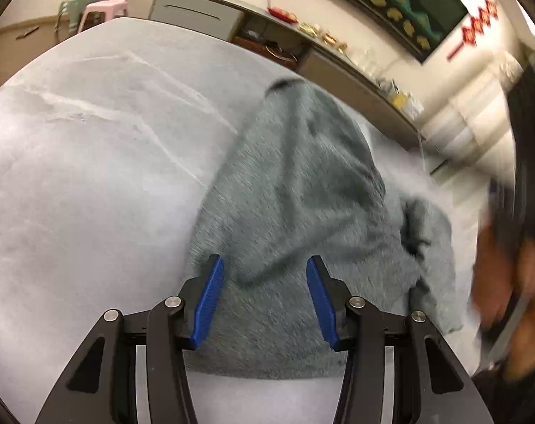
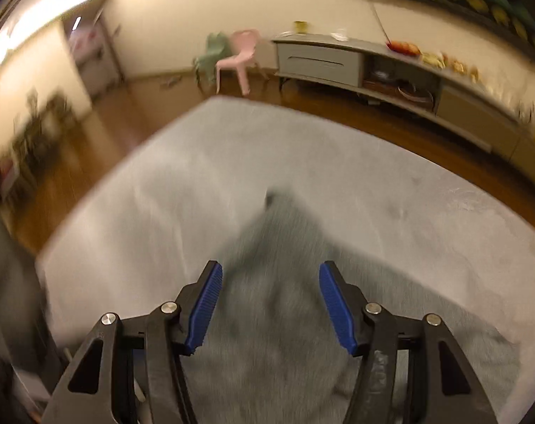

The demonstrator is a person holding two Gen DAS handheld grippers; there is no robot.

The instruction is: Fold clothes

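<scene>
A fuzzy grey-green garment [image 1: 302, 219] lies rumpled on a pale grey table [image 1: 90, 176], one dark-tipped end reaching toward the far edge. My left gripper [image 1: 265, 265] hovers over its near part, open, blue pads wide apart with nothing between them. In the right wrist view the same garment [image 2: 278, 318] appears blurred beneath my right gripper [image 2: 271, 270], which is also open and empty. A person's hand [image 1: 497, 275] shows blurred at the right edge of the left wrist view.
The table [image 2: 161, 212] stretches bare to the left and far side. Beyond it stand a grey sideboard [image 2: 338, 60] with snacks on top, a pink chair [image 2: 239, 56] and a green chair [image 2: 210, 53] on a wooden floor.
</scene>
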